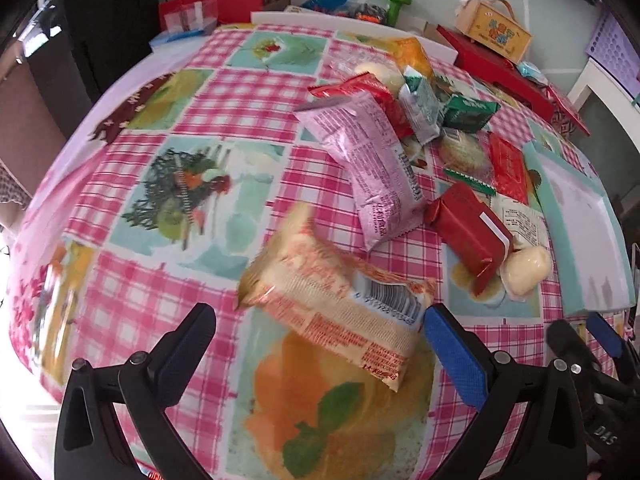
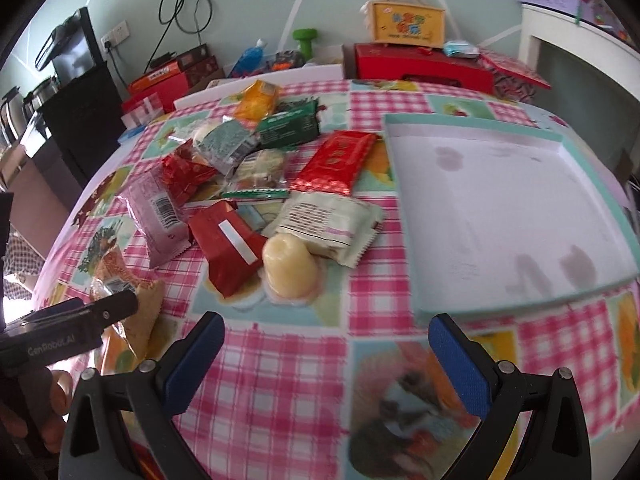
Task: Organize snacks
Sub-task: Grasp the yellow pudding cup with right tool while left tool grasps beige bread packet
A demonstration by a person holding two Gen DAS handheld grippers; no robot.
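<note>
Left gripper (image 1: 320,336) gapes wide over a cream packet (image 1: 340,288) on the cloth (image 1: 160,280), gripping nothing; right gripper (image 2: 326,350) is likewise spread and empty; the snack pile (image 2: 256,184) lies beside the tray (image 2: 500,208).

Pink-checked tablecloth (image 1: 256,92), pink packet (image 1: 372,160), red packet (image 1: 468,232), cream-orange packet (image 1: 340,292), mint-rimmed white tray (image 2: 492,200).

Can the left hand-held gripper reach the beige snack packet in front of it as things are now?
Probably yes. The left hand-held gripper is open, and the beige snack packet lies on the tablecloth just ahead between its fingers, apart from the pile, with nothing in the way.
</note>
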